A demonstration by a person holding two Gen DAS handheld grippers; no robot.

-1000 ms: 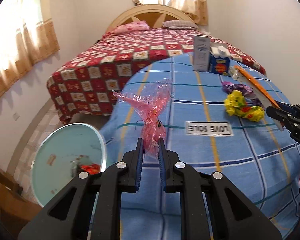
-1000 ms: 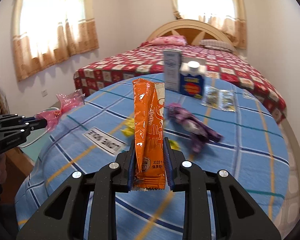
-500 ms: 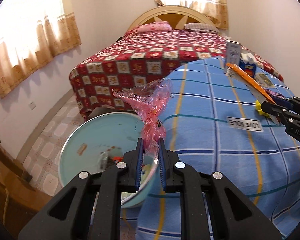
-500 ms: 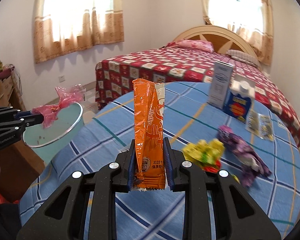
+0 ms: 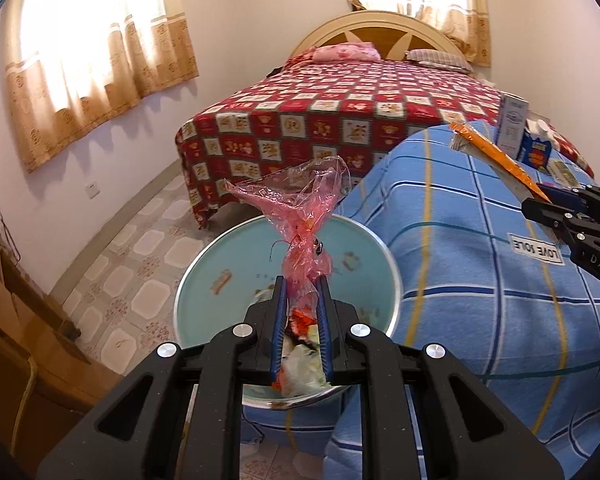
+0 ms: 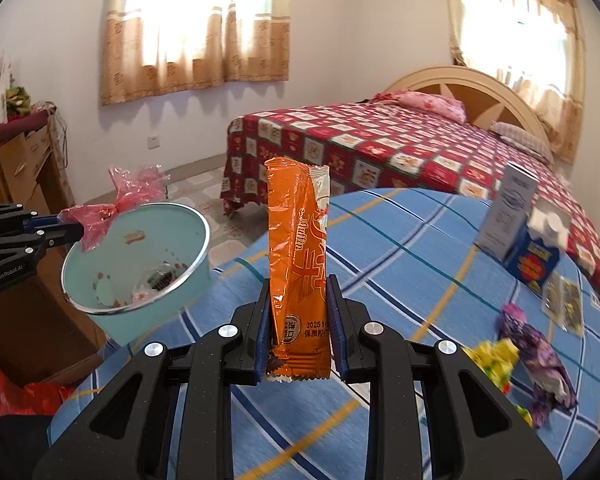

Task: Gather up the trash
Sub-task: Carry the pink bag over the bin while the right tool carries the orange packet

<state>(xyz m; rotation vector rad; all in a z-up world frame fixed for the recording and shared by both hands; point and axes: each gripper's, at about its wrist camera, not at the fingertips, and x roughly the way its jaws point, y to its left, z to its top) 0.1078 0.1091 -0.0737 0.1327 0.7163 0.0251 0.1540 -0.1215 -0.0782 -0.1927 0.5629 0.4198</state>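
Note:
My left gripper is shut on a crumpled pink plastic wrapper and holds it over the open pale-blue trash bin, which has scraps inside. In the right wrist view the left gripper holds the pink wrapper at the bin's rim. My right gripper is shut on a tall orange snack wrapper, upright above the blue checked table cover. The orange wrapper also shows in the left wrist view.
A yellow wrapper and a purple wrapper lie on the table's right. A white carton, a blue carton and small sachets stand further back. A red patterned bed is behind; a wooden cabinet is left.
My left gripper has carried the pink wrapper left, from above the table to above the bin. My right gripper has moved left with the orange wrapper, toward the bin.

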